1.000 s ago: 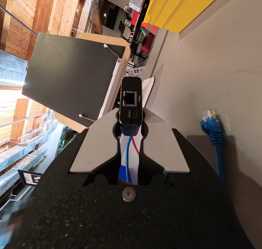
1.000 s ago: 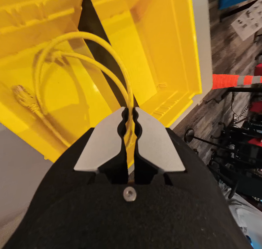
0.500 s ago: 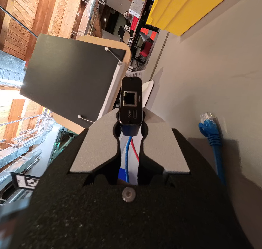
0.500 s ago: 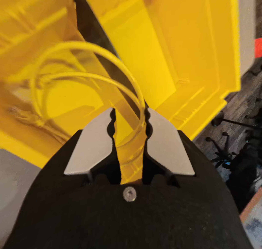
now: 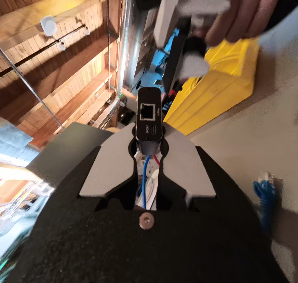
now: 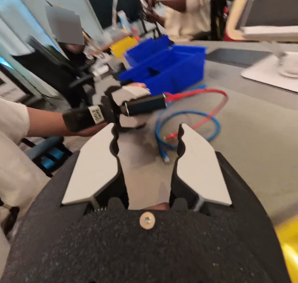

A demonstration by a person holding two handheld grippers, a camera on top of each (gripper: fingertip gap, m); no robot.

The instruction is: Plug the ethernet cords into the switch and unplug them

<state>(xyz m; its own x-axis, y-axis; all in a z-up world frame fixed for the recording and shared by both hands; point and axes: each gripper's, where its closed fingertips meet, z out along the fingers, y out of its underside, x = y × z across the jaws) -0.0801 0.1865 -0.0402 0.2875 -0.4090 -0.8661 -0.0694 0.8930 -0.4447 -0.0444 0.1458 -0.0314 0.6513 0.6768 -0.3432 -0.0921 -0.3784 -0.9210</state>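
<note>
My left gripper is shut on a small black switch, held off the table with its empty port facing the camera. A red cord and a blue cord lie looped on the grey table. The red one runs into the switch's far end. A loose blue plug lies on the table, also seen in the right wrist view. My right gripper is open and empty above the table, facing the left gripper. It shows blurred in the left wrist view.
A yellow bin stands on the table behind the switch; its corner shows at the lower right. Blue bins stand at the far side. A white monitor base is at the right. Two people are beyond the table. The tips of one gripper are about 7 cm away from the tips of the other.
My right gripper opened, let go of the yellow cord in the yellow bin, and swung round to face the table. My left gripper turned with the switch still held.
</note>
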